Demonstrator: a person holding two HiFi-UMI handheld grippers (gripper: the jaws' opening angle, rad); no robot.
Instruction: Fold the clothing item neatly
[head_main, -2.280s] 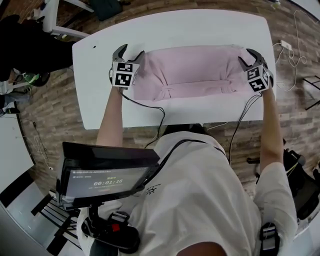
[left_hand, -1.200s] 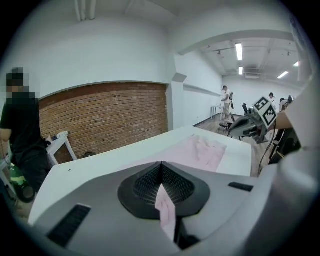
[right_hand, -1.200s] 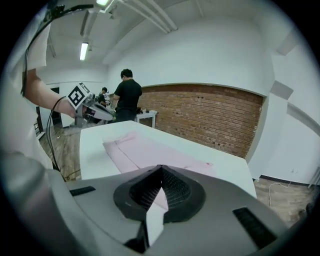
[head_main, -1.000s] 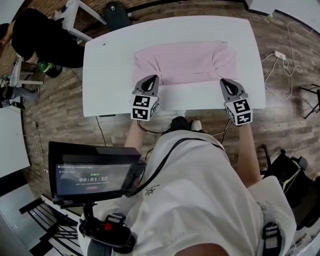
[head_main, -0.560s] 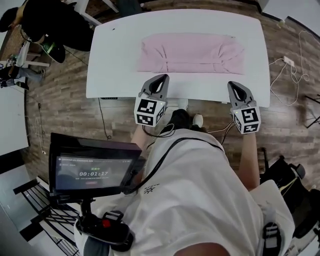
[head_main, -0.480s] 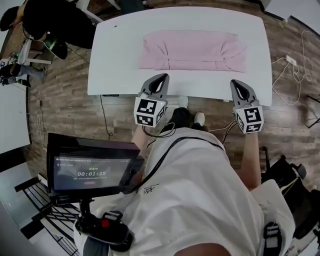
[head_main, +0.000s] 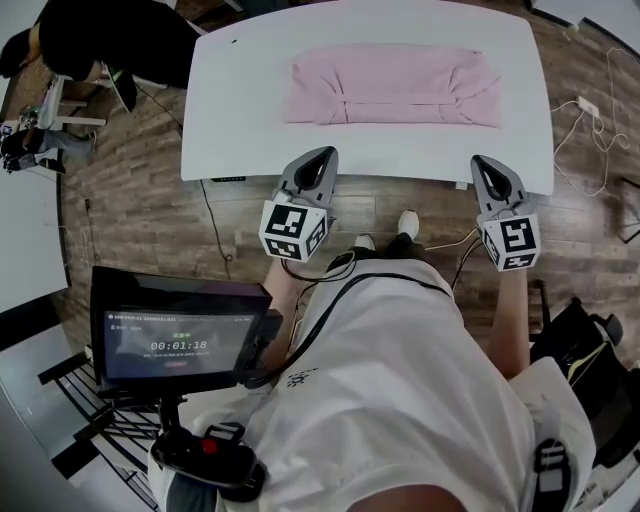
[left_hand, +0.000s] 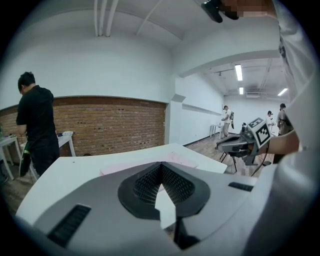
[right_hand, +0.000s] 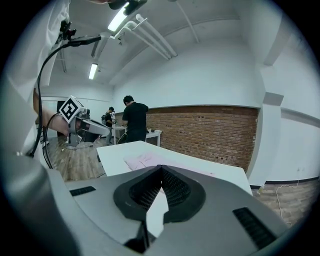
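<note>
Resting on white table (head_main: 240, 90): pink garment (head_main: 395, 85); brick wall (left_hand: 110, 125); left hand-held gripper (head_main: 322, 155), right hand-held gripper (head_main: 487, 162) closed.

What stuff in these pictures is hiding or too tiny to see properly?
Pink folded cloth: inner layers are hidden under the top layer in the head view; in the left gripper view the shut left gripper covers most of it.
White table: far edge partly cut off by the head view's top edge.
Black screen: small print too tiny to read, head view.
Person in black: cut off by the head view's top edge.
</note>
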